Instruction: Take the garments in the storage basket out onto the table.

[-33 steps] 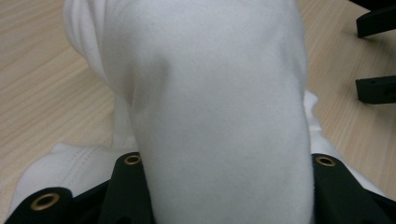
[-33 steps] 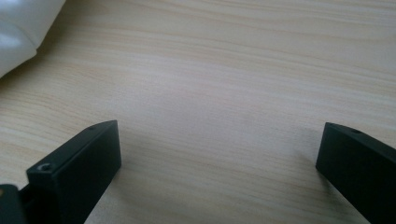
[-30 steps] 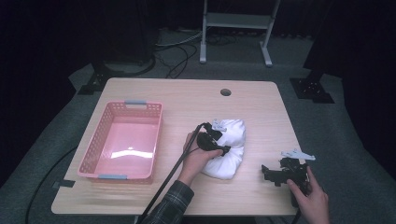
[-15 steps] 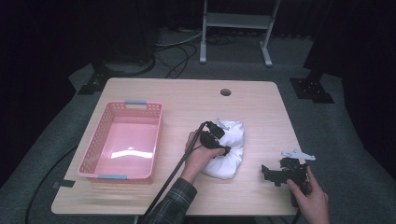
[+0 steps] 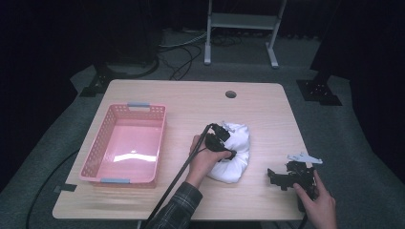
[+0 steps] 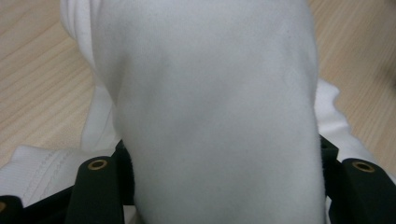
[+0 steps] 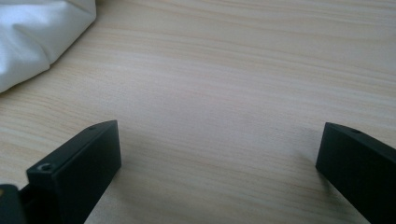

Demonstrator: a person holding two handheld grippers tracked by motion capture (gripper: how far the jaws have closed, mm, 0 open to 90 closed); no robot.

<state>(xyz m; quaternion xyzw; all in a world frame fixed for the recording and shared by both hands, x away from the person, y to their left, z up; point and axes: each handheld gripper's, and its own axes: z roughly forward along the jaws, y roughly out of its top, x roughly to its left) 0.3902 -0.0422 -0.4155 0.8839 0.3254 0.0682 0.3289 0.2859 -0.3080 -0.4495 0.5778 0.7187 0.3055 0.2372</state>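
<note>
White cloth (image 6: 215, 107) between left hand-held gripper's (image 5: 224, 143) opening jaws

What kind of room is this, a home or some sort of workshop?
Probably a lab or recording studio: a bare wooden table stands on grey carpet, with black curtains around it, cables on the floor and a metal stand behind.

– What's the white bundle (image 5: 235, 153) made of?
– Soft matt cloth, finely knitted, with a stitched hem.
– And the rest?
– Pale matt wood-grain tabletop (image 5: 200, 102); glossy pink plastic lattice basket (image 5: 125, 145); matt black jaws with brass-coloured inserts.
</note>
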